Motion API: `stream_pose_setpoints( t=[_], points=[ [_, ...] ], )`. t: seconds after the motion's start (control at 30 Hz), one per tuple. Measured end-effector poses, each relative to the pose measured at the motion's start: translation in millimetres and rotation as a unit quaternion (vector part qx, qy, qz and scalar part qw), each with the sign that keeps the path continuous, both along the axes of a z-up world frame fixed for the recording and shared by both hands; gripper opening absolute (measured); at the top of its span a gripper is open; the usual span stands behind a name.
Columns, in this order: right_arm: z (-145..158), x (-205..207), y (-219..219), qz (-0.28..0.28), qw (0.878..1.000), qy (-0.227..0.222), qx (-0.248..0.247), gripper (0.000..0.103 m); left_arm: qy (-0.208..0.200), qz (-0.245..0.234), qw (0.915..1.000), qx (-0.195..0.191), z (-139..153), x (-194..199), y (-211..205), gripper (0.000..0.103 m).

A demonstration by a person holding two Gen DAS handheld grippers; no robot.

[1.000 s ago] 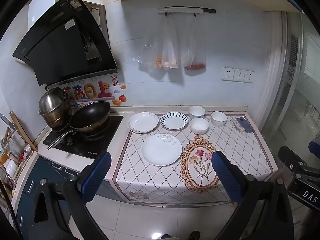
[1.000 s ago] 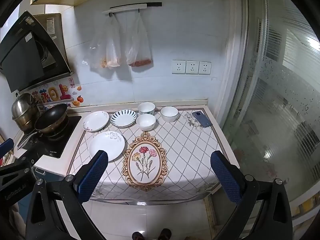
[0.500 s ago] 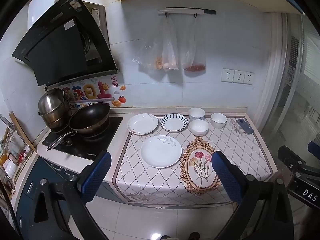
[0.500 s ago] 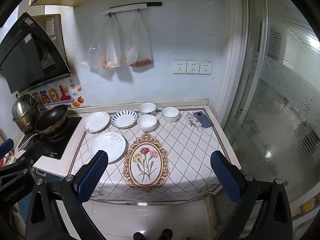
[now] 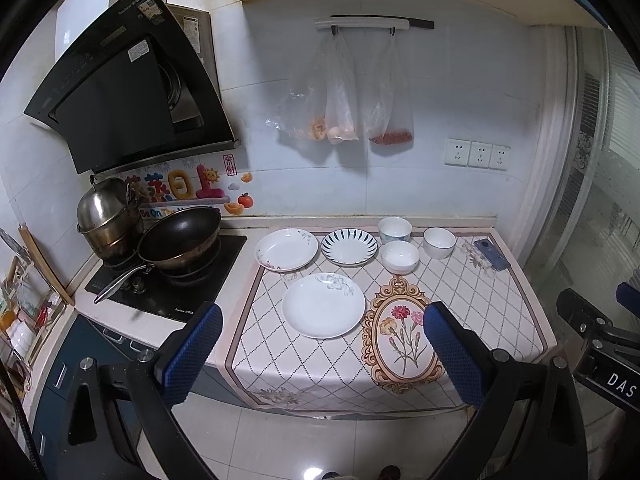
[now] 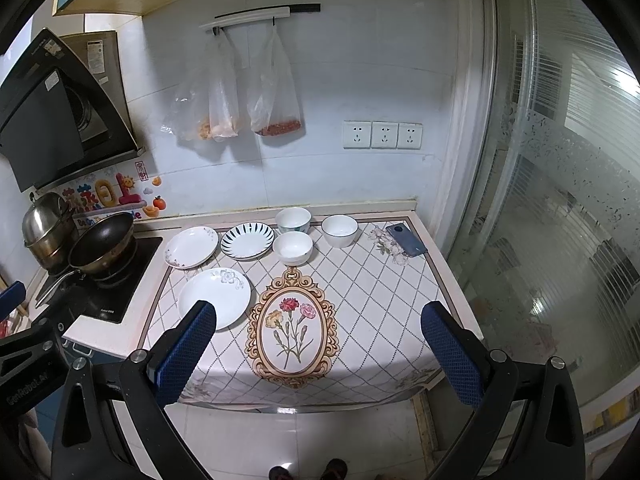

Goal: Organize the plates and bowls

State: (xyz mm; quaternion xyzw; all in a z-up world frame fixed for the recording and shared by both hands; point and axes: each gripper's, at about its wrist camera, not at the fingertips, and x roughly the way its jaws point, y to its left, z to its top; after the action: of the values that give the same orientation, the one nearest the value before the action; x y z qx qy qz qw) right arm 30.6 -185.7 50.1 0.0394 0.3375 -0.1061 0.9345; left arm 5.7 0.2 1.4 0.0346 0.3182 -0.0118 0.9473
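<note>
Crockery sits grouped on the bench ahead of both sets of jaws, none of it touched. The left gripper hangs off the bench's front edge with jaws spread wide and holding nothing; the large white plate lies straight ahead between them. Beyond it, a floral-rimmed plate and a blue-striped plate rest side by side. To their right stand 3 bowls: a blue-patterned bowl at the back, a white bowl just in front of it, and a second white bowl further right, apart from the others. The right gripper also has its jaws spread and empty, framing an oval flower mat that lies just right of the large plate. A blue phone lies past the right jaw near the bench's far corner. Left of the left jaw, a black wok and a steel pot occupy the hob. 2 plastic bags hang on the wall above, well clear of the dishes.
</note>
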Motion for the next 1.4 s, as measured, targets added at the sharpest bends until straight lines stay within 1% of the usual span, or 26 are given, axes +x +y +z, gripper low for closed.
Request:
stream_pose_setpoints(
  t=[0.27, 1.4],
  points=[
    [0, 5, 2, 0.002, 1.0, 0.001, 0.002, 0.103, 0.0, 0.0, 1.0, 0.001, 3, 10, 1, 0.103],
    [2, 10, 1, 0.001, 1.0, 0.001, 0.005, 0.103, -0.002, 0.0, 1.0, 0.0, 4, 11, 2, 0.103]
  ],
)
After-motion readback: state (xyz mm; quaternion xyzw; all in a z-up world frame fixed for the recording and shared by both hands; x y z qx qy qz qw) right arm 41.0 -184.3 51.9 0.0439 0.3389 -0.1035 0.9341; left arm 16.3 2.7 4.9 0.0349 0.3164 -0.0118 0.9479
